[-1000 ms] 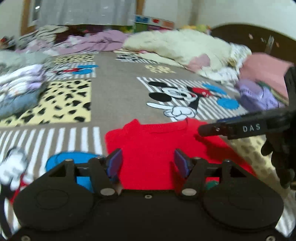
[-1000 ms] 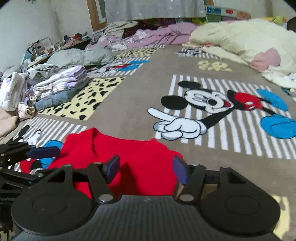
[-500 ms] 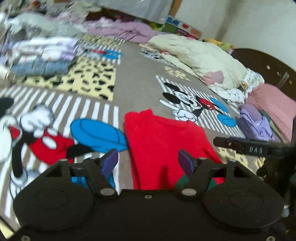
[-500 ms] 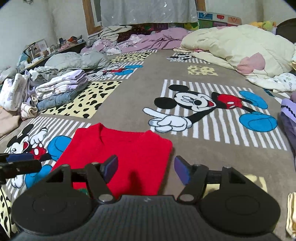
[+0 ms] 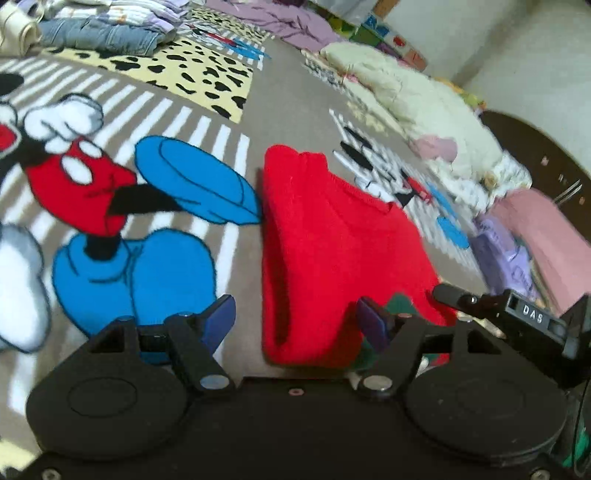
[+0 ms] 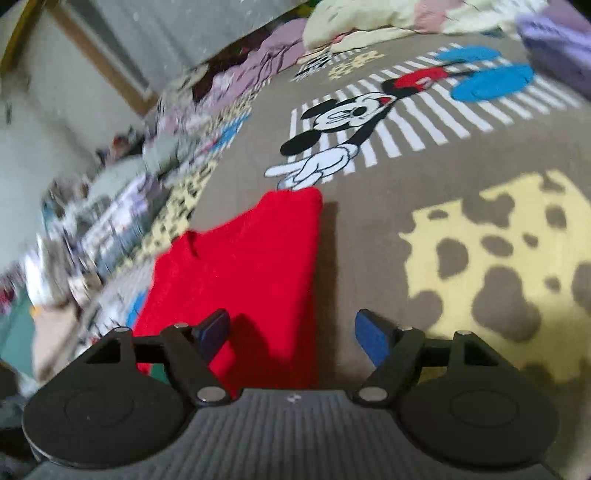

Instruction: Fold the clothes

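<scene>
Lying folded on the cartoon blanket, the red sweater sits just ahead of the left gripper and the right gripper, both spread apart and grasping nothing.

Brown cartoon-mouse blanket covers whole surface. Red sweater lies flat on it, near centre. Far left: stack of folded clothes, blurred. Far right: cream duvet, purple garment, pink folded thing, maybe blanket.
</scene>
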Tool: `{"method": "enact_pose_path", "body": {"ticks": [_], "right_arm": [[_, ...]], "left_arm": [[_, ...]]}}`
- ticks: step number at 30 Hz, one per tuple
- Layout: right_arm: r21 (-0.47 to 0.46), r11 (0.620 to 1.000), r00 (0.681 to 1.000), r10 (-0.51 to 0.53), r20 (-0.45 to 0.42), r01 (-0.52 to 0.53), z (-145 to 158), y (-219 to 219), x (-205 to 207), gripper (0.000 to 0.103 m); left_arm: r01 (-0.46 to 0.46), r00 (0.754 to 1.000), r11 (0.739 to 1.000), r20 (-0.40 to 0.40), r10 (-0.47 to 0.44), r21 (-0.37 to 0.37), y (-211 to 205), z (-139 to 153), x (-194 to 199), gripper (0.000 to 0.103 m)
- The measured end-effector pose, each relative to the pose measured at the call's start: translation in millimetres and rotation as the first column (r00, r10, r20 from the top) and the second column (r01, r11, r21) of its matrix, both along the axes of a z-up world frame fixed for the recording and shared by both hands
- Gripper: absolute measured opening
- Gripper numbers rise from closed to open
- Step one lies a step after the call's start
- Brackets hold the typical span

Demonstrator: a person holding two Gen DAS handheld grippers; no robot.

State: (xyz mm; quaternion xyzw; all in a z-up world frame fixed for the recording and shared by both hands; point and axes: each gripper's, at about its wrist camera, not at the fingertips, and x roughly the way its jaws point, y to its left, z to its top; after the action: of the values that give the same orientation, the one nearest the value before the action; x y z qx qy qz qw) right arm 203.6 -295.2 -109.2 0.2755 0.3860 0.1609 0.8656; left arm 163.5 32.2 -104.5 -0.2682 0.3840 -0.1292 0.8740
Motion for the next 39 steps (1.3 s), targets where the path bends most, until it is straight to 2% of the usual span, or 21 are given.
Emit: {"method": "enact_pose_path", "body": {"ticks": [1,2,4,6,7,8,10,13,15,16,17,18,20,22,24,28,32,34,37,39], "right_arm": [[0.047,0.999,1.000,-0.015,-0.008,0.015,-4,-2,-6,0.064],[0.086,0.996,0.999,-0.025,-0.019,0.027,-7,-3,-11,0.061],[0.120,0.992,0.999,-0.043,-0.019,0.045,-14,2,-25,0.055],[0.088,0.995,0.999,-0.050,0.007,0.050,-13,11,-29,0.055],[0.067,0.996,0.999,-0.052,0.015,0.051,-12,16,-29,0.055],[0.045,0.998,0.998,-0.053,0.024,0.052,-11,20,-29,0.055],[0.001,0.998,0.998,-0.056,0.041,0.056,-9,30,-29,0.047],[0.012,1.000,1.000,-0.025,0.002,0.025,-5,26,-45,0.035],[0.038,0.999,0.999,0.005,-0.039,-0.004,-3,19,-59,0.033],[0.052,0.999,0.998,0.020,-0.059,-0.017,-1,15,-67,0.033],[0.066,0.997,0.996,0.036,-0.079,-0.031,0,11,-74,0.034],[0.072,0.997,0.995,0.048,-0.091,-0.042,1,8,-82,0.043],[0.031,0.999,0.998,0.047,-0.053,-0.045,-2,2,-97,0.051],[0.023,1.000,1.000,0.004,-0.017,-0.003,-1,-7,-102,0.061],[0.039,0.999,1.000,-0.015,-0.004,0.015,3,-9,-94,0.064],[0.056,0.998,1.000,0.000,-0.019,0.001,-2,-5,-68,0.065],[0.057,0.998,1.000,0.019,-0.005,-0.019,-6,7,-52,0.066],[0.049,0.998,0.999,0.041,0.006,-0.041,-9,15,-51,0.065],[0.004,0.998,0.998,0.061,0.023,-0.061,-9,30,-47,0.064],[-0.002,0.998,0.997,0.068,0.023,-0.068,-8,37,-45,0.051]], "left_arm": [[-0.009,1.000,0.999,-0.009,0.008,-0.049,1,-3,-3,0.067],[-0.019,1.000,0.996,-0.016,0.018,-0.087,1,-6,-7,0.065],[-0.053,0.999,0.993,-0.015,0.051,-0.107,-4,-11,-12,0.064],[-0.089,0.996,0.992,-0.014,0.088,-0.095,-11,-11,-13,0.055],[-0.105,0.994,0.990,-0.022,0.104,-0.096,-14,-10,-12,0.046],[-0.117,0.993,0.987,-0.030,0.115,-0.114,-14,-9,-13,0.030],[-0.137,0.990,0.979,-0.040,0.132,-0.152,-12,-7,-16,0.025],[-0.120,0.992,0.979,-0.051,0.113,-0.163,-10,7,-42,0.025],[-0.095,0.993,0.981,-0.079,0.083,-0.170,-7,8,-68,0.026],[-0.084,0.993,0.985,-0.091,0.071,-0.153,-7,5,-78,0.031],[-0.070,0.995,0.991,-0.085,0.061,-0.113,-7,1,-87,0.049],[-0.059,0.996,0.996,-0.066,0.054,-0.069,-6,-2,-93,0.057],[-0.047,0.998,0.998,-0.037,0.046,-0.043,-4,0,-94,0.061],[-0.048,0.999,0.998,-0.020,0.047,-0.039,0,5,-86,0.065],[-0.050,0.999,0.998,0.003,0.050,-0.031,3,10,-74,0.065],[-0.034,0.999,0.999,-0.013,0.034,-0.030,3,4,-44,0.065],[-0.028,0.999,0.998,-0.019,0.027,-0.058,-6,-8,-28,0.063],[-0.039,0.999,0.997,-0.020,0.038,-0.066,-10,-10,-26,0.057],[-0.058,0.998,0.992,-0.044,0.054,-0.111,-14,-13,-23,0.035],[-0.060,0.997,0.988,-0.052,0.053,-0.145,-14,-14,-25,0.030]]}}
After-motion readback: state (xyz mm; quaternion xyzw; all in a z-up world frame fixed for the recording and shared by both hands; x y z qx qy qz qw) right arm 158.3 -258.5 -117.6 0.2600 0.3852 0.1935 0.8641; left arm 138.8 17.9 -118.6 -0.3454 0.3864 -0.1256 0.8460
